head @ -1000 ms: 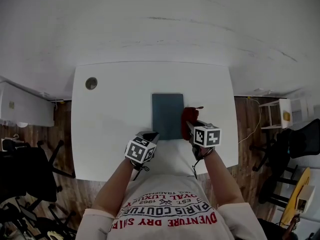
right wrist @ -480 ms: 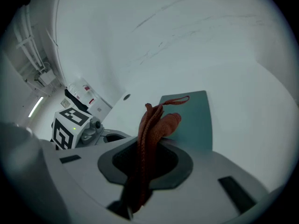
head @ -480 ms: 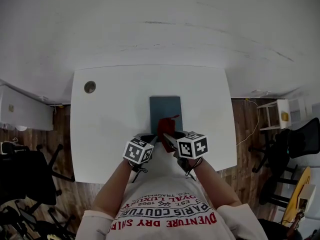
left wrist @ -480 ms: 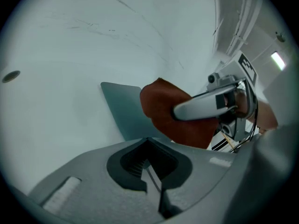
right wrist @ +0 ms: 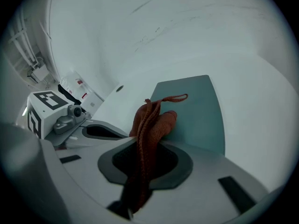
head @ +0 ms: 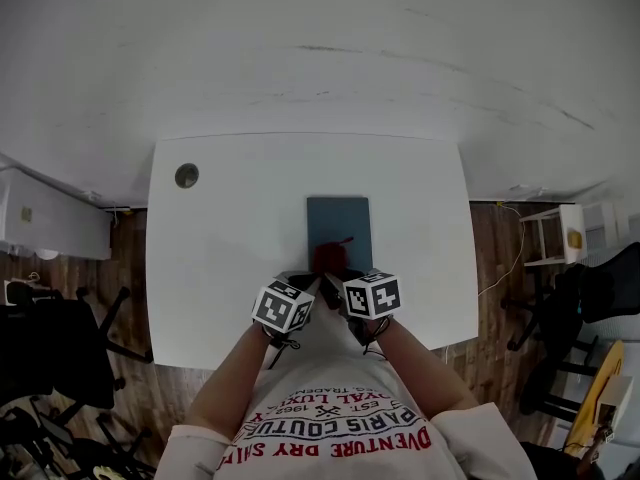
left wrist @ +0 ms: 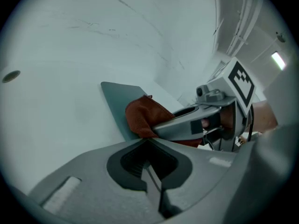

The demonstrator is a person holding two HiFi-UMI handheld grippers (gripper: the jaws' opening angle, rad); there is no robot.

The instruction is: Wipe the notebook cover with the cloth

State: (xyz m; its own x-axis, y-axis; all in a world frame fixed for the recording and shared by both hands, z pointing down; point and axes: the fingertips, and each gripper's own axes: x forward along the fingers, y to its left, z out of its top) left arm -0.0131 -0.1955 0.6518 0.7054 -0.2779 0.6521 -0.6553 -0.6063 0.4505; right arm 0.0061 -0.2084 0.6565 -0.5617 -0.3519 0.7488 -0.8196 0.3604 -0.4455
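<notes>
A dark teal notebook (head: 338, 223) lies flat in the middle of the white table (head: 230, 238). My right gripper (head: 335, 274) is shut on a rust-red cloth (head: 330, 257), which rests on the near end of the cover. In the right gripper view the cloth (right wrist: 150, 120) stands bunched between the jaws over the notebook (right wrist: 198, 108). My left gripper (head: 301, 282) is shut and holds nothing, just left of the cloth at the notebook's near left corner. The left gripper view shows the notebook (left wrist: 116, 98), the cloth (left wrist: 142, 117) and the right gripper (left wrist: 159, 128) close by.
A round cable hole (head: 186, 175) sits at the table's far left corner. Wood floor, a black chair (head: 60, 343) on the left and a small white stand (head: 555, 228) on the right surround the table. The near table edge is close to the person's body.
My right gripper has carried the cloth leftward, from beside the notebook's right edge onto the near end of its cover. The left gripper has stayed almost where it was.
</notes>
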